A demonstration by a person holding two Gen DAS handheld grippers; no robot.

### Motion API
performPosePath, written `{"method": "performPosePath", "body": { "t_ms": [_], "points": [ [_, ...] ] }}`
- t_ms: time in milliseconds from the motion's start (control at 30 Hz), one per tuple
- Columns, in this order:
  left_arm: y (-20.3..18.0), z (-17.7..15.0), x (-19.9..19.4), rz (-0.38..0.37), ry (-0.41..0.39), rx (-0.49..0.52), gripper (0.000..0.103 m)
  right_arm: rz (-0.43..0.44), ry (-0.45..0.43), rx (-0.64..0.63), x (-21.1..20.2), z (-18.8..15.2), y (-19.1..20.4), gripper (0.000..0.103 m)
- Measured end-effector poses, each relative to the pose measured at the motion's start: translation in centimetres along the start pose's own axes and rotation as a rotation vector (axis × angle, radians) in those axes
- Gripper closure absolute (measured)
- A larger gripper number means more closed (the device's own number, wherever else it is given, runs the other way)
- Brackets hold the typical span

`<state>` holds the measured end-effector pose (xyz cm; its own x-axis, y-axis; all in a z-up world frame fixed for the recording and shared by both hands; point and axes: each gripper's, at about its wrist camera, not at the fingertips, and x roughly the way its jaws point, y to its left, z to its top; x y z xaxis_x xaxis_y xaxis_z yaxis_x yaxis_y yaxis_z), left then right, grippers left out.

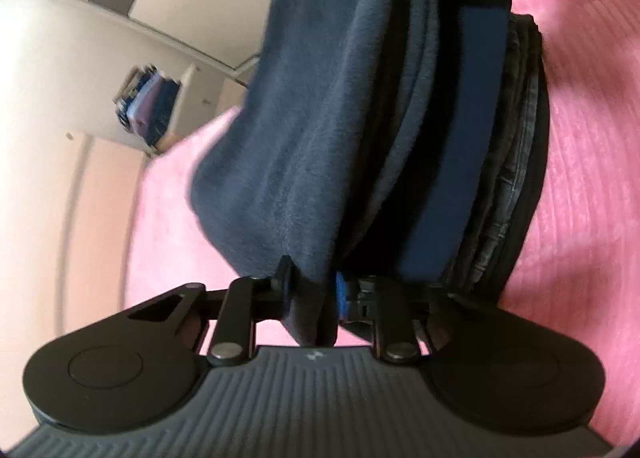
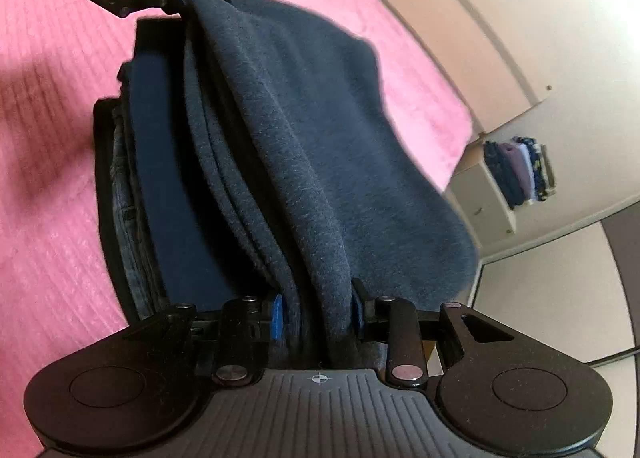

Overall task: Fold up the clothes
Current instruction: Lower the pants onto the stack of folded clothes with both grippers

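Clamping one grey fleece (image 1: 288, 129) — both claws (image 1: 312, 290) (image 2: 318, 314) — beside stacked clothes (image 2: 168, 193) on pink bedding (image 2: 44, 250).

fleece garment (image 1: 304, 129): dark grey-blue | blanket (image 1: 592, 161): pink, ribbed | folded cloth (image 1: 452, 161): navy

Our left tongs (image 1: 312, 292) are matte black with blue pads. Our right tongs (image 2: 318, 312) match. Both have ribbed grey bases, round black discs and silver screws.
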<state>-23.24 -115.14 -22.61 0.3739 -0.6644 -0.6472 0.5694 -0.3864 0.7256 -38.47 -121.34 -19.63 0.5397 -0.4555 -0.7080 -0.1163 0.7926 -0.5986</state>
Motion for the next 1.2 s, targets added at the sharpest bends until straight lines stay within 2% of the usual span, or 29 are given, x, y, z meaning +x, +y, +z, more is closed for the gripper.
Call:
{"method": "performPosePath", "body": {
  "t_ms": [67, 167, 267, 333, 433, 500, 533, 633, 767, 833, 867, 900, 967, 1033, 1200],
  "points": [
    [-0.1, 0.2, -1.1, 0.020, -0.011, -0.010, 0.087, -0.020, -0.015, 0.041, -0.6, 0.4, -0.4, 0.073],
    [-2.0, -0.2, -0.3, -0.028, 0.017, 0.003, 0.088, 0.013, 0.006, -0.013, 0.3, 0.3, 1.5, 0.072],
    [-3.5, -0.6, 0.7, -0.025, 0.031, 0.030, 0.086, 0.017, 0.013, -0.053, 1.5, -0.4, 2.7, 0.065],
    [-3.2, -0.5, 0.8, -0.025, 0.040, 0.001, 0.084, 0.010, 0.010, -0.049, 1.5, -0.3, 2.6, 0.059],
    [-2.3, -0.5, 0.2, -0.058, 0.041, -0.037, 0.078, 0.024, 0.025, -0.035, 1.5, -0.1, 2.9, 0.042],
    [-1.7, -0.8, -0.5, -0.107, 0.042, -0.064, 0.074, 0.032, 0.038, -0.016, 1.2, -0.3, 3.1, 0.024],
    [-1.2, -1.0, -1.0, -0.147, 0.041, -0.091, 0.071, 0.039, 0.046, 0.015, 1.2, -0.3, 3.3, 0.024],
    [0.7, -2.2, -2.7, -0.224, 0.017, -0.212, 0.071, 0.106, 0.033, 0.197, -0.1, -0.5, 2.0, 0.024],
    [4.5, -2.4, -3.6, -0.202, -0.029, -0.401, 0.071, 0.140, -0.060, 0.523, -2.2, -1.4, -2.9, 0.025],
    [6.6, -2.1, -2.4, -0.188, -0.028, -0.471, 0.071, 0.132, -0.089, 0.681, -1.5, -1.7, -6.1, 0.042],
    [7.5, -1.8, -1.4, -0.182, -0.030, -0.495, 0.072, 0.132, -0.096, 0.754, -0.8, -1.8, -7.6, 0.057],
    [8.3, -1.6, -0.5, -0.173, -0.033, -0.511, 0.072, 0.136, -0.095, 0.818, 0.3, -1.9, -9.0, 0.068],
    [9.9, -0.8, 1.6, -0.166, -0.032, -0.533, 0.072, 0.142, -0.089, 0.876, 2.5, -1.9, -11.0, 0.070],
    [11.4, -0.1, 3.3, -0.178, -0.033, -0.565, 0.072, 0.168, -0.042, 0.907, 5.3, -1.8, -12.2, 0.070],
    [12.6, 1.4, 8.2, -0.215, -0.002, -0.602, 0.073, 0.193, 0.028, 0.997, 10.2, -3.2, -14.0, 0.070]
  ]
}}
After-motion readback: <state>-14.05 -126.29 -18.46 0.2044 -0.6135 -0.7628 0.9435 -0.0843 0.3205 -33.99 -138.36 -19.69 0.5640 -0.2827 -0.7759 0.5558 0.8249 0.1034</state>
